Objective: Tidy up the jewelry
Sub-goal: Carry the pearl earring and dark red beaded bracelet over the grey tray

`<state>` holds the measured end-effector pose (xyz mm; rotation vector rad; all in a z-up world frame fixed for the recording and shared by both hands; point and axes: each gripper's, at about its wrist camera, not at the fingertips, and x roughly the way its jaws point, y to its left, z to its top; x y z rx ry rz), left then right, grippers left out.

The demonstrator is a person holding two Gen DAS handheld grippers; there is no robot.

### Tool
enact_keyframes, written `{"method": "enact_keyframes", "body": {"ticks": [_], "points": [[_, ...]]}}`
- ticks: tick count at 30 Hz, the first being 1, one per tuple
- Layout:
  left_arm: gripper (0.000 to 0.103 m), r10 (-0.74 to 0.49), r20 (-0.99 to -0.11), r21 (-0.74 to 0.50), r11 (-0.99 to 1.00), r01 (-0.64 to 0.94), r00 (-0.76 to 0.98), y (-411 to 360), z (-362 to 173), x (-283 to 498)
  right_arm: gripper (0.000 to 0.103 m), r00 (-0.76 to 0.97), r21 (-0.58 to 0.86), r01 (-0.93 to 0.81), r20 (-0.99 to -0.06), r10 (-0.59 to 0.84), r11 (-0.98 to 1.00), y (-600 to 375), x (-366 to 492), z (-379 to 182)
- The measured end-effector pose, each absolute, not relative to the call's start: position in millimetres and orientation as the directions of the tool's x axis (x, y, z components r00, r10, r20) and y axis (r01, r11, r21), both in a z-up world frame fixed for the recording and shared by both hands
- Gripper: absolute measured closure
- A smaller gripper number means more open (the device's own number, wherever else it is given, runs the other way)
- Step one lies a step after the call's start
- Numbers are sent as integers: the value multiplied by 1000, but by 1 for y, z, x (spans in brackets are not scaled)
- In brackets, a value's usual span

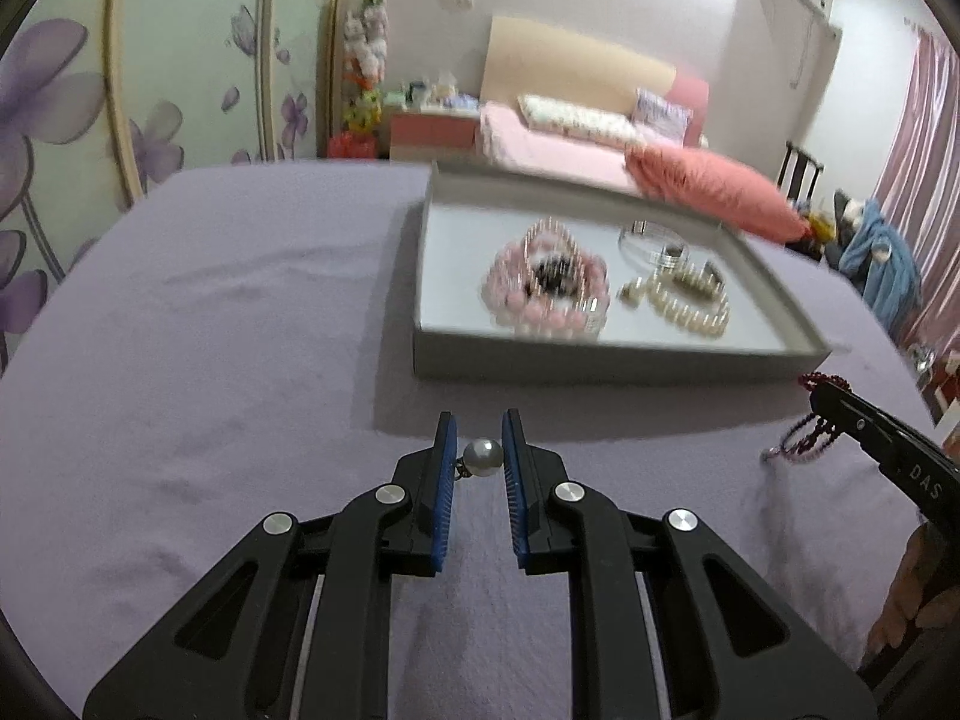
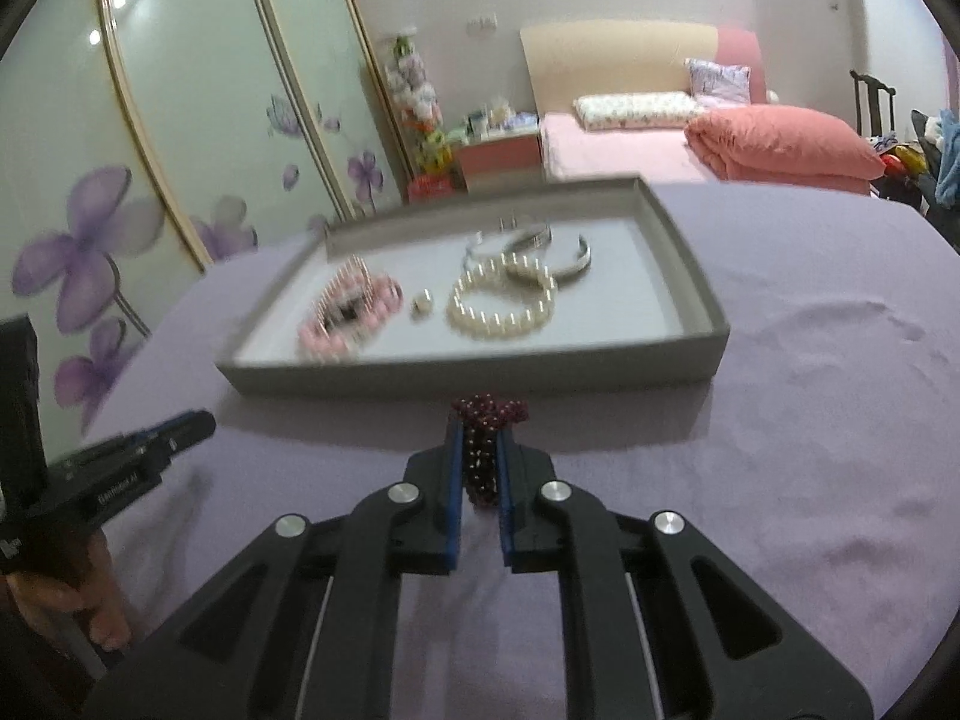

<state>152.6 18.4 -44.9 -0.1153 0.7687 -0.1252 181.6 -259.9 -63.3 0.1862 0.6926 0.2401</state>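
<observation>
A grey tray (image 1: 600, 360) stands on the purple cloth and holds a pink bead bracelet (image 1: 543, 291), a white pearl bracelet (image 1: 690, 306) and silver bangles (image 1: 651, 240). My left gripper (image 1: 480, 444) is shut on a pearl earring (image 1: 485, 457), just in front of the tray's near wall. My right gripper (image 2: 480, 438) is shut on a dark red bead bracelet (image 2: 483, 450), also just before the tray (image 2: 480, 369). The right gripper shows at the right edge of the left wrist view (image 1: 834, 396); the left one shows at the left of the right wrist view (image 2: 192, 423).
The purple cloth (image 1: 210, 360) covers the table on all sides of the tray. A bed with a pink pillow (image 1: 714, 192) lies behind the table. Wardrobe doors with flower prints (image 2: 120, 180) stand to the left.
</observation>
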Motion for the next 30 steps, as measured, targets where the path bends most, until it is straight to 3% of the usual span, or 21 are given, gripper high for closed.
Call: {"method": "enact_keyframes", "body": {"ticks": [15, 21, 30], "points": [[87, -80, -386, -29, 997, 74, 919, -12, 13, 111, 93, 930, 127, -150, -318, 183, 981, -244, 138, 2], [86, -72, -360, -7, 997, 74, 930, -19, 12, 111, 93, 959, 57, -111, -255, 122, 992, -239, 131, 5], [86, -69, -358, -4, 997, 73, 931, -22, 8, 110, 93, 963, 35, -67, -257, 74, 997, -238, 138, -2]]}}
